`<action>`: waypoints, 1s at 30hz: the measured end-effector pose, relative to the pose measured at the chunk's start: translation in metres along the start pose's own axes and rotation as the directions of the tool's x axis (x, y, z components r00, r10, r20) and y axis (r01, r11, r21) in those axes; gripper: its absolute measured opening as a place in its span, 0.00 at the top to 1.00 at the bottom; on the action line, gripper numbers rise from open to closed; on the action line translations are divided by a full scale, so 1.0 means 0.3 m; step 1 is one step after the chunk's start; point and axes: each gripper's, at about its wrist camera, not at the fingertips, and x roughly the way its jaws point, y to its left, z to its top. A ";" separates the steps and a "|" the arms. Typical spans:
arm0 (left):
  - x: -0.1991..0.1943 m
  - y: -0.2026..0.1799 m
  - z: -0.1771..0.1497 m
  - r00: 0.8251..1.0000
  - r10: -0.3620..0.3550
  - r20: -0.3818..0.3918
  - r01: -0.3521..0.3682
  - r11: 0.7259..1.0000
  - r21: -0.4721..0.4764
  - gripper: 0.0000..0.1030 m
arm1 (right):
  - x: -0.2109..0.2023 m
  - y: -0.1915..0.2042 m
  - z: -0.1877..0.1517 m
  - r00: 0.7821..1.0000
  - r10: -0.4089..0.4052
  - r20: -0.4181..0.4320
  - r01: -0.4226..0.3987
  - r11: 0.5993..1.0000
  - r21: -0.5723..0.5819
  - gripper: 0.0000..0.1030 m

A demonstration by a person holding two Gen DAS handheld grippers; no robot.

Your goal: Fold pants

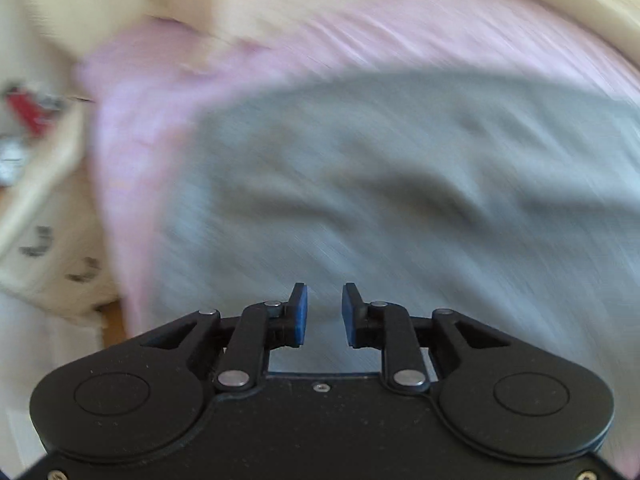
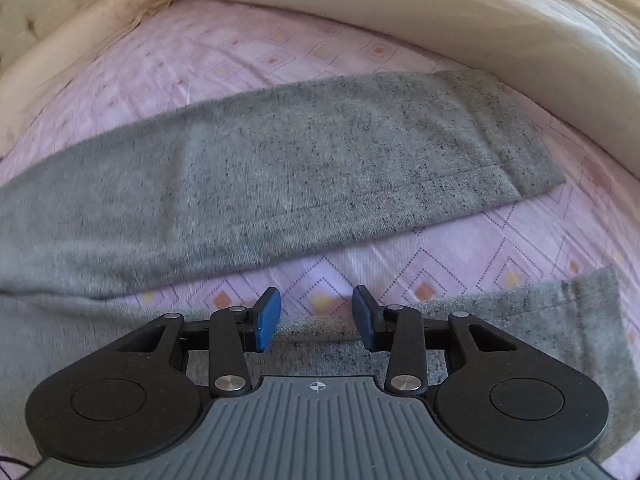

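Observation:
Grey speckled pants lie spread on a pink patterned sheet (image 2: 240,52). In the right wrist view one leg (image 2: 320,168) runs across the middle, with its cuff at the right. The other leg (image 2: 540,320) lies nearer, partly under my right gripper (image 2: 316,316). That gripper is open over the near leg's upper edge, with nothing between its blue pads. The left wrist view is blurred. Grey pants fabric (image 1: 400,180) fills its middle and right. My left gripper (image 1: 325,314) hangs above the fabric, open by a narrow gap and holding nothing.
A cream duvet (image 2: 480,20) is bunched along the far and right side of the bed. A tufted headboard (image 2: 40,0) stands at the far left. In the left wrist view the bed's left edge shows, with pale furniture and a red object (image 1: 28,112) beyond it.

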 end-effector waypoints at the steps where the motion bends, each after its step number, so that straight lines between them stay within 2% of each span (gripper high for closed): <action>1: 0.020 -0.030 -0.029 0.999 -0.021 -0.047 0.022 0.999 0.025 0.70 | -0.005 -0.002 0.001 1.000 0.002 -0.017 -0.002 1.000 -0.011 0.62; 2: 0.030 -0.056 -0.057 0.999 0.002 -0.047 0.000 0.999 0.053 0.71 | -0.014 -0.007 0.005 1.000 0.005 -0.024 -0.005 1.000 -0.006 0.63; 3: 0.020 -0.079 -0.076 0.999 0.033 -0.010 -0.032 0.995 0.091 0.71 | -0.030 -0.020 0.004 1.000 0.010 -0.014 -0.010 1.000 0.006 0.63; 5: 0.002 -0.103 -0.084 0.998 0.067 0.004 -0.067 0.990 0.124 0.71 | -0.091 -0.045 -0.003 0.998 0.023 0.055 -0.024 0.999 0.027 0.63; 8: -0.065 -0.066 -0.099 0.999 0.026 0.033 -0.027 1.000 0.014 0.71 | -0.209 -0.103 -0.067 0.984 0.030 0.174 -0.047 0.995 0.092 0.62; 10: -0.119 -0.053 -0.134 0.998 0.025 0.066 -0.022 0.998 -0.056 0.71 | -0.265 -0.155 -0.139 0.976 0.012 0.219 -0.044 0.989 0.144 0.62; 16: -0.198 -0.091 -0.274 0.996 0.030 0.090 -0.020 0.994 -0.110 0.71 | -0.298 -0.322 -0.397 0.968 -0.099 0.232 0.019 0.946 0.323 0.62; 21: -0.243 -0.150 -0.356 0.997 -0.017 0.078 0.028 0.989 -0.149 0.71 | -0.295 -0.419 -0.576 0.967 -0.068 0.246 -0.063 0.871 0.487 0.60; 24: -0.268 -0.196 -0.381 0.996 -0.044 0.077 0.055 0.988 -0.145 0.71 | -0.290 -0.429 -0.618 0.952 -0.052 0.302 -0.115 0.852 0.511 0.59; 25: -0.275 -0.212 -0.387 0.995 -0.057 0.078 0.067 0.988 -0.141 0.71 | -0.295 -0.433 -0.619 0.948 -0.042 0.314 -0.133 0.848 0.512 0.55; 26: -0.283 -0.229 -0.390 0.995 -0.068 0.079 0.079 0.987 -0.138 0.71 | -0.289 -0.434 -0.614 0.944 -0.027 0.328 -0.153 0.845 0.512 0.51; 30: -0.304 -0.304 -0.398 0.990 -0.112 0.084 0.121 0.985 -0.123 0.71 | -0.257 -0.444 -0.561 0.934 0.003 0.358 -0.206 0.822 0.531 0.49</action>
